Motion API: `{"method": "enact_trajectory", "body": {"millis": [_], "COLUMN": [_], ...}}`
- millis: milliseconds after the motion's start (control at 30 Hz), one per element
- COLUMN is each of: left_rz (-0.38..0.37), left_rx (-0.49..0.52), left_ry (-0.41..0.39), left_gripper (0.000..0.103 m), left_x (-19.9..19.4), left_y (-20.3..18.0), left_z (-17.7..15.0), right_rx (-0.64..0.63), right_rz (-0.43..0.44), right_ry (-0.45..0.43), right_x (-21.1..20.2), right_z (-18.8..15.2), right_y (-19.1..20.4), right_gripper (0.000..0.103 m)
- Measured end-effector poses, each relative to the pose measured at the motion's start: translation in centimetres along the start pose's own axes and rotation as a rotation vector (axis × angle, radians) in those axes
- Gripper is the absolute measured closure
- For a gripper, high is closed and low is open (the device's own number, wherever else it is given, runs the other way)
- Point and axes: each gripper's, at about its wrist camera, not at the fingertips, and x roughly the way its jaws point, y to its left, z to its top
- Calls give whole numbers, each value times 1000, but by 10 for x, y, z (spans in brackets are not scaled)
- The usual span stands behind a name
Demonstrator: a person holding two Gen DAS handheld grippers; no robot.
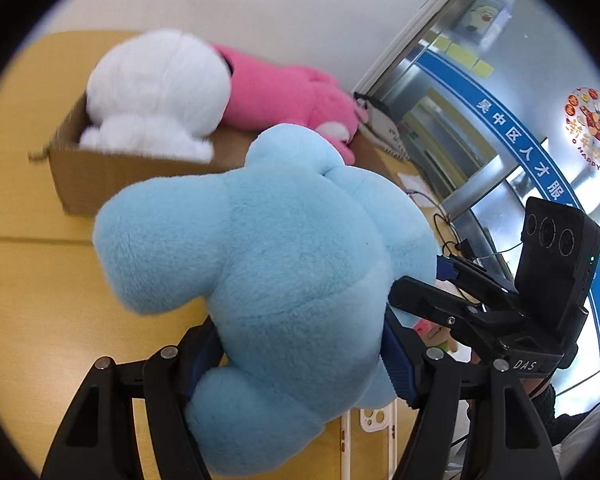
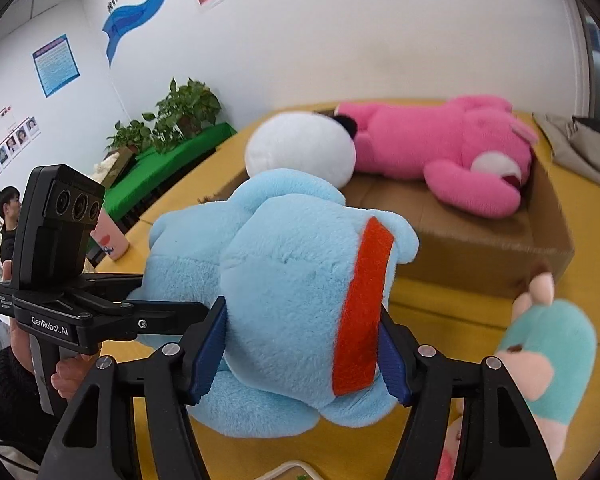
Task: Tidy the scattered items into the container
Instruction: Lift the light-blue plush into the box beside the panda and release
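Both grippers clamped the same light blue plush toy (image 1: 268,264), held above the yellow table (image 1: 28,280) on the near side of the cardboard box (image 1: 88,176). Left gripper (image 1: 300,364): blue pads pressed into the toy's lower body from both sides. Right gripper (image 2: 300,356): pads squeezed the body beside its red-orange band (image 2: 360,312). Box sat at the far end of the table; the white plush (image 1: 160,92) filled its left end, the pink plush bear (image 2: 452,152) lay along its right. A teal and pink plush (image 2: 548,364) lay on the near right of the table.
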Motion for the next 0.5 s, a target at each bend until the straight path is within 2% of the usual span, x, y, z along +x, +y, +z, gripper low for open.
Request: {"method": "enact_trajectory", "body": {"millis": [233, 500], "left_rz": [-2, 30], "left_rx": [102, 206], "left_ry": [-77, -146], "left_gripper": [33, 33], "left_x": [-18, -33], "left_y": [-27, -45], "left_z": [42, 92], "right_rx": [-45, -85], "right_rz": [-36, -65], "right_ry": [-113, -193], "right_x": [-32, -41], "right_z": [38, 88], "right_y": [-1, -9], "right_gripper": [32, 32]}}
